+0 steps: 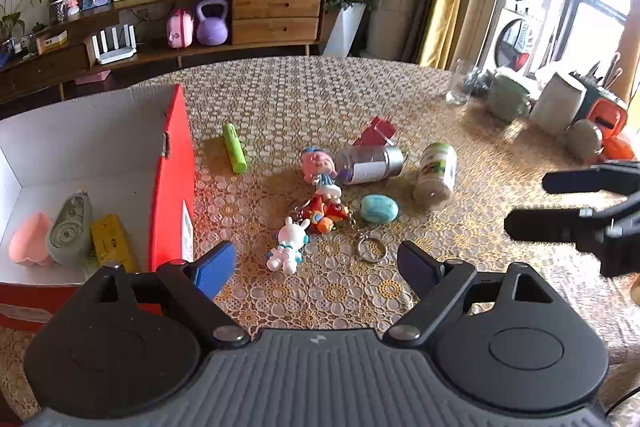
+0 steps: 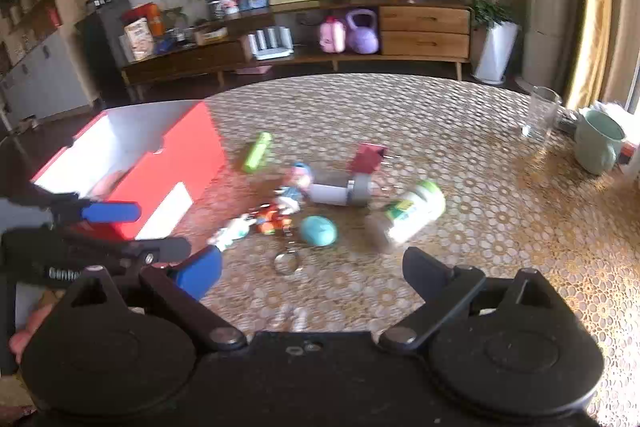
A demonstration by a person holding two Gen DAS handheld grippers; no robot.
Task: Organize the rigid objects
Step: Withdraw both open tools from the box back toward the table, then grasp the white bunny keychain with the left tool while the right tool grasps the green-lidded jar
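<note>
Small items lie scattered on the patterned table: a white rabbit keychain [image 1: 288, 247], a red toy [image 1: 324, 215], a pink-haired doll [image 1: 320, 167], a teal oval case [image 1: 378, 209], a silver-capped bottle [image 1: 370, 165], a green-lidded jar [image 1: 436, 173], a green tube [image 1: 235, 148] and a small red pack [image 1: 376, 133]. At the left, a red box [image 1: 172, 167] holds a pink shape, a grey tape dispenser and a yellow pack. My left gripper [image 1: 316, 267] hangs open just short of the rabbit. My right gripper [image 2: 314, 275] is open and empty above the key ring [image 2: 287, 262].
A clear glass [image 1: 458, 83], a green mug [image 1: 508, 97], a white container [image 1: 558, 103] and an orange item stand along the table's right side. Behind the table runs a low wooden sideboard [image 1: 276, 19]. A curtain hangs at the right.
</note>
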